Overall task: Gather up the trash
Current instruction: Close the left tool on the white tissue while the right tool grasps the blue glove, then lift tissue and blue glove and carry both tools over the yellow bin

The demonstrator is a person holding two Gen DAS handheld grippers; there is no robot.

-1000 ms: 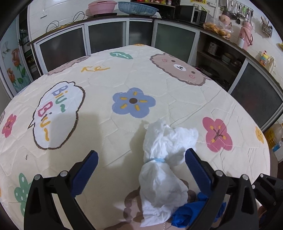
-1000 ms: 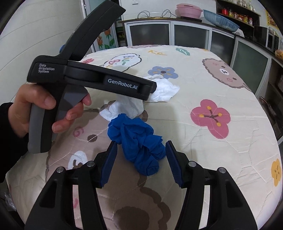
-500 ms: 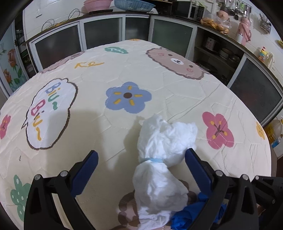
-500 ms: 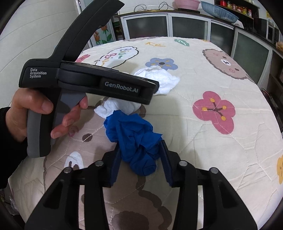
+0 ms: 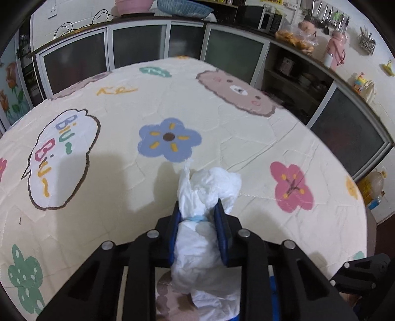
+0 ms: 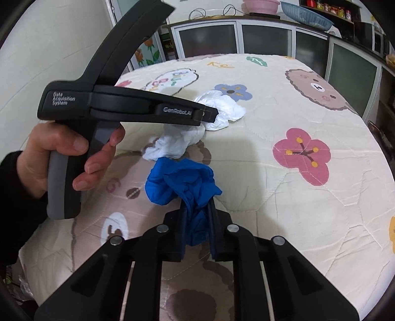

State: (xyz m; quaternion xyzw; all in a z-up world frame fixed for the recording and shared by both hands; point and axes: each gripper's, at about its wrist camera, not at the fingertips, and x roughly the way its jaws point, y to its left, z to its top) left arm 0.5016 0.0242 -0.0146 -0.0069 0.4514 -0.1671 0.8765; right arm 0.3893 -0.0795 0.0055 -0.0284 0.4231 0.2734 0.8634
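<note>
A crumpled white paper wad [image 5: 212,182] with a pale blue band lies on the cartoon-print tablecloth [image 5: 118,187]. My left gripper [image 5: 197,210] is closing on its waist, and both blue pads squeeze it. In the right wrist view the same white wad [image 6: 224,108] sticks out past the left gripper [image 6: 209,114], which a hand [image 6: 49,148] holds by the handle. A crumpled blue glove [image 6: 182,177] lies just in front of the wad. My right gripper [image 6: 197,210] is closing on the glove's near end, pads pressed into it.
Dark glass-fronted cabinets [image 5: 138,49] line the wall behind the table. A pink basin [image 5: 133,5] and a blue basket [image 5: 182,6] stand on the counter. The table's right edge [image 5: 365,217] drops off near a shelf with kitchenware.
Both grippers went from wide open to closed: the left around the white wad's waist, the right around the blue glove. The wad is pinched narrower; neither hand has shifted much.
</note>
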